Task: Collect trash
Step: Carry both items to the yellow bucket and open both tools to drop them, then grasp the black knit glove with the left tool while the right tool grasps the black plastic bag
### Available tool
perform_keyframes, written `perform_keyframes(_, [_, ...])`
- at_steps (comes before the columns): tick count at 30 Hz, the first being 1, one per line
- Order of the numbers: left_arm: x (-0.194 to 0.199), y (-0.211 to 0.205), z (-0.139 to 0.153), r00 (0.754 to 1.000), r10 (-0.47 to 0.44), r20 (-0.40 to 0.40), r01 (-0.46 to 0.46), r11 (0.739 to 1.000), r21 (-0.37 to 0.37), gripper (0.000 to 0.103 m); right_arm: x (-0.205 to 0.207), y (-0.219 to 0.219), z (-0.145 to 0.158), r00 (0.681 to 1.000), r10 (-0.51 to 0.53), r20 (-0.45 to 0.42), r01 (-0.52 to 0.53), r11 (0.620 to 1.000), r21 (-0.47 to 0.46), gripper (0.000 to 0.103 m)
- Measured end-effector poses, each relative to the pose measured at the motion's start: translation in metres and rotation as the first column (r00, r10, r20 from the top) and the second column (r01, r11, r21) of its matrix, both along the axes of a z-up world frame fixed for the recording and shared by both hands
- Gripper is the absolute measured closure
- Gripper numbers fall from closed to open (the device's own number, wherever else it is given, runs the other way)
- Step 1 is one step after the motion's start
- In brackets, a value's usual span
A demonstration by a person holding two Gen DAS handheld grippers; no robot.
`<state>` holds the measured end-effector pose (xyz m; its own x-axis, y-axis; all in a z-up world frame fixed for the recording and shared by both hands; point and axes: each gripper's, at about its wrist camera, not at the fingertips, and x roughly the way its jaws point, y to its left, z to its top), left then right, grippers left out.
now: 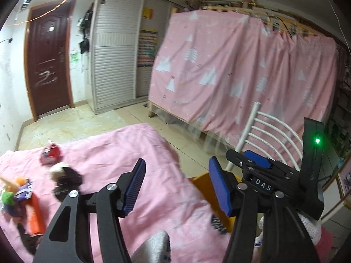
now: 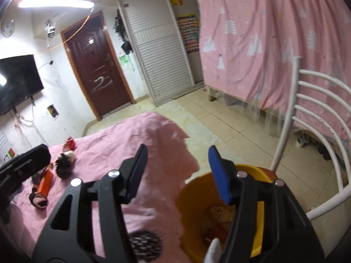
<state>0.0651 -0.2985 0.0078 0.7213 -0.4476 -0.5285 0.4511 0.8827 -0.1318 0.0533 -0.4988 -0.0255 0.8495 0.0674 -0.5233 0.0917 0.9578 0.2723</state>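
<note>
Both tongs, as I see them from my station, stand with jaws parted and nothing between the pads.

Left tongs (image 1: 176,184): apart and empty, hanging over the edge of the pink bedspread (image 1: 136,153), with my right tongs' black body visible just beside them on the right.

Right tongs (image 2: 177,173): apart and empty, poised above the rim of the yellow bin (image 2: 193,199). The right blue pad sits over the bin's opening.

Yellow bin: stands beside the bed, in front of the white chair (image 2: 291,114). Inside I can make out crumpled tan paper (image 2: 219,213) and something red (image 2: 216,233).

Trash left on the bedspread, far end, loosely grouped:
- red wrapper (image 2: 70,144), nearest the far edge;
- dark fuzzy clump (image 2: 64,165), just this side of it;
- orange box (image 2: 46,180), near the clump;
- purple packet (image 1: 24,189) and green scrap (image 1: 7,197), beside the box in the left view; blurred, so I cannot tell more.

Black-and-white spotted item (image 2: 144,243): on the bedspread, close under my right tongs, near the bin.

Backdrop: brown door (image 2: 98,65), pink curtain (image 2: 263,32), tiled floor (image 2: 219,127).
</note>
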Motion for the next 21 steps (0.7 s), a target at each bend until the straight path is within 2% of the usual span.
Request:
perform_keyframes(11, [-0.017, 0.090, 0.010, 0.986, 0.163, 0.045, -0.165, 0.985, 0.041, 0.038, 0.023, 0.089, 0.016, 0.986, 0.164, -0.007, -0.164, 0.984, -0.062, 0.037])
perform_keyframes(19, [-0.021, 0.150, 0.010, 0.965, 0.261, 0.031, -0.262, 0.964, 0.041, 0.036, 0.034, 0.146, 0.019, 0.963, 0.269, -0.024, -0.270, 0.958, -0.095, 0.036])
perform_keyframes(21, [-0.022, 0.159, 0.009, 0.963, 0.269, 0.026, -0.270, 0.962, 0.039, 0.035, 0.037, 0.157, 0.019, 0.956, 0.291, -0.033, -0.293, 0.950, -0.103, 0.032])
